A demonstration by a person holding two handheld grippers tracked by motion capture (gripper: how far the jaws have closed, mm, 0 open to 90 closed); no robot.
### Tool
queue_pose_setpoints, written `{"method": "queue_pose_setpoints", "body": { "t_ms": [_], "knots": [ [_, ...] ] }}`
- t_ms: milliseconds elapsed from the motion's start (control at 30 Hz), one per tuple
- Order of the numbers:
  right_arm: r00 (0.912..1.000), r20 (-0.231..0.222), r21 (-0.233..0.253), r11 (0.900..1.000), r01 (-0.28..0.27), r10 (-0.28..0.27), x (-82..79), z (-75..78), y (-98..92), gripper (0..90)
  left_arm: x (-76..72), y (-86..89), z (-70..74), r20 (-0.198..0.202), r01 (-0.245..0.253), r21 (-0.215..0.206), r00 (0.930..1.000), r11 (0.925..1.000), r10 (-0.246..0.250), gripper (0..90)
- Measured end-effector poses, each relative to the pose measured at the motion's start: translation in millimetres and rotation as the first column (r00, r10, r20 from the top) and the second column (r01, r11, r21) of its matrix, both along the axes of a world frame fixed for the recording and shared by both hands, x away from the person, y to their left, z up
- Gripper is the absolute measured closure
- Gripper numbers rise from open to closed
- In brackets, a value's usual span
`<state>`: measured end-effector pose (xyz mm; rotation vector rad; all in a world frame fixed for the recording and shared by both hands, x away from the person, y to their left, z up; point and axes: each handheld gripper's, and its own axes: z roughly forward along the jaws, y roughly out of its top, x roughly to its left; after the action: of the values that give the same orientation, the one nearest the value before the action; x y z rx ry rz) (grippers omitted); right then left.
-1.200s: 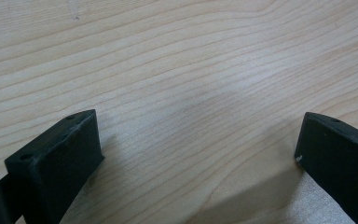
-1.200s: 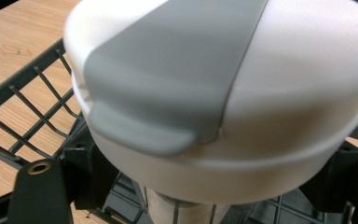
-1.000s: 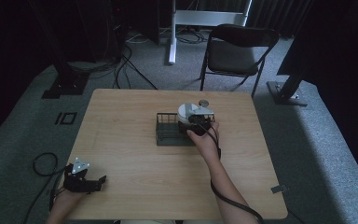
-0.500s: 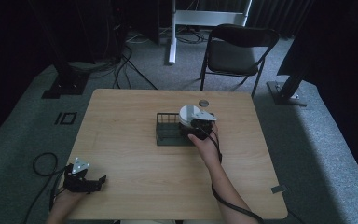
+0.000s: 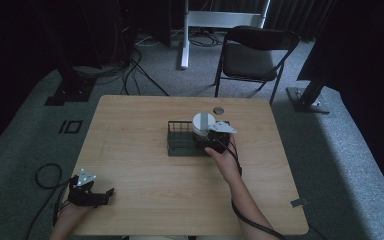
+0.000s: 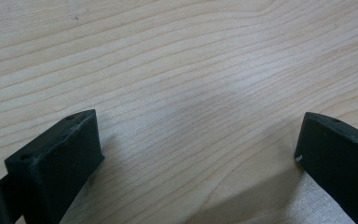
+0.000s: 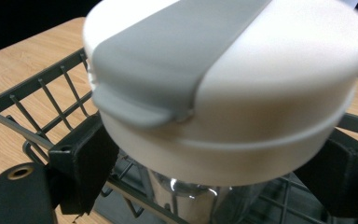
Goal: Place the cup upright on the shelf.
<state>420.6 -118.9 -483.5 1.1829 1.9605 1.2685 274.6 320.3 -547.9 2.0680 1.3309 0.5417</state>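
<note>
Step in hand: right tongs (image 7: 214, 186) grip the white-lidded jar (image 5: 203, 123), centre of frame, at the right end of the wire basket (image 5: 180, 140). Left tongs (image 5: 102, 194) idle open, lower left on the bench (image 5: 130, 120). Next, likely: lower and release.

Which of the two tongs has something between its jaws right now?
The right tongs, at the wire rack: their jaws flank the white-lidded container. The left tongs are open over bare table.
</note>
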Motion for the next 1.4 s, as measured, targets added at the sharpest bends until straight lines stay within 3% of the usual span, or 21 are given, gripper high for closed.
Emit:
{"method": "queue_pose_setpoints", "body": {
  "t_ms": [33,300,867,1400],
  "knots": [
    [1.0,-0.004,0.019,1.0,0.001,-0.001,-0.8,-0.5,-1.8,12.2,0.0,0.0,0.0,0.0,0.0,0.0,1.0,1.0,0.0,0.5],
    [0.9998,0.019,0.036,0.999,-0.011,0.011,-7.5,0.8,-6.7,12.2,0.0,0.0,0.0,0.0,0.0,0.0,1.0,1.0,0.0,0.5],
    [0.9975,0.061,0.037,0.999,-0.037,0.035,-27.9,9.4,-18.8,12.2,0.0,0.0,0.0,0.0,0.0,0.0,1.0,1.0,0.0,0.5],
    [0.9975,0.061,0.045,0.998,-0.039,0.036,-51.7,1.4,-37.8,12.2,0.0,0.0,0.0,0.0,0.0,0.0,1.0,1.0,0.0,0.5]
  ]
}}
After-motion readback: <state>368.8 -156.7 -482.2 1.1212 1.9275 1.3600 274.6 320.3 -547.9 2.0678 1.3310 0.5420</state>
